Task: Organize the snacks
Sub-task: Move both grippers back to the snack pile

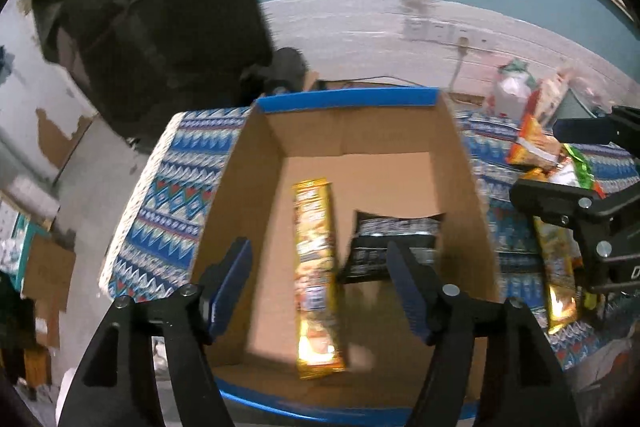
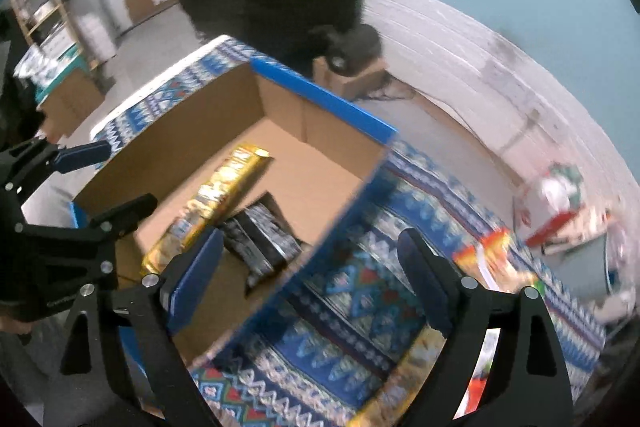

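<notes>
Box: open cardboard box [image 1: 256, 187] with blue-taped rims, standing on the worktop [image 1: 168, 195].
Contents: a long gold snack pack [image 1: 316, 267] lies flat beside a black snack pack [image 1: 390, 247].
Worktop cover: blue zigzag-patterned cloth.
Outside the box: an orange snack bag [image 1: 532, 141] and another gold pack [image 1: 558, 267] on the cloth.
Left gripper [image 1: 320, 285]: open, empty, over the box.
Right gripper [image 2: 308, 279]: open, empty, above the box's corner.

Brown, blue-rimmed box [image 1: 256, 163] – gold packet [image 1: 316, 267], black packet [image 1: 392, 247] – blue zigzag-patterned cloth [image 1: 176, 195]
</notes>
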`<state>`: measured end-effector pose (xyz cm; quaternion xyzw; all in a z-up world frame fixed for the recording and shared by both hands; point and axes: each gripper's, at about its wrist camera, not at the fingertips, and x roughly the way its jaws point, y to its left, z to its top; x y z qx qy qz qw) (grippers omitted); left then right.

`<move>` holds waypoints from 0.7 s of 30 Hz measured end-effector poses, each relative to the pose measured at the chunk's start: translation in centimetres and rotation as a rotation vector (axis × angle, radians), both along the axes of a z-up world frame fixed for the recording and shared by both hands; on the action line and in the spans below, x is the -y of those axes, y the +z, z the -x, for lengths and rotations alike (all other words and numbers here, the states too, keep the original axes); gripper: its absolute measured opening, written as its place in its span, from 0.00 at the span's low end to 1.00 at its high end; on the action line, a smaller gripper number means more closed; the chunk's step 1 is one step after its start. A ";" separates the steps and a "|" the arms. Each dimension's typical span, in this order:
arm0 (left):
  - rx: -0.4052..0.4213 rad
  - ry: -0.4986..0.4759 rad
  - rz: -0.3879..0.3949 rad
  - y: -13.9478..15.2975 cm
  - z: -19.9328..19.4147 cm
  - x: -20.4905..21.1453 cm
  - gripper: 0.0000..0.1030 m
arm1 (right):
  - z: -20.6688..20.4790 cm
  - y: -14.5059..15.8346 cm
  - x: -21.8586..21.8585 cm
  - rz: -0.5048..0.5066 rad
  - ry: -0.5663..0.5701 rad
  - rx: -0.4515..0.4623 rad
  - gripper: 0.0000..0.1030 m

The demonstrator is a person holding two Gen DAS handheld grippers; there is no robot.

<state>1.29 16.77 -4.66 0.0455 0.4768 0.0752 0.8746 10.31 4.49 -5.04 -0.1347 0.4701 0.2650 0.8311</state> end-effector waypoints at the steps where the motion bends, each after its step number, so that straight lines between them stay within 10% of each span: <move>1: 0.002 -0.011 0.005 0.1 0.1 0.5 0.69 | 0.1 0.0 0.8 -0.002 -0.016 -0.007 0.86; 21: -0.035 -0.255 0.081 -0.1 -0.1 11.4 0.71 | 4.6 0.2 17.3 -0.011 -0.339 -0.098 0.87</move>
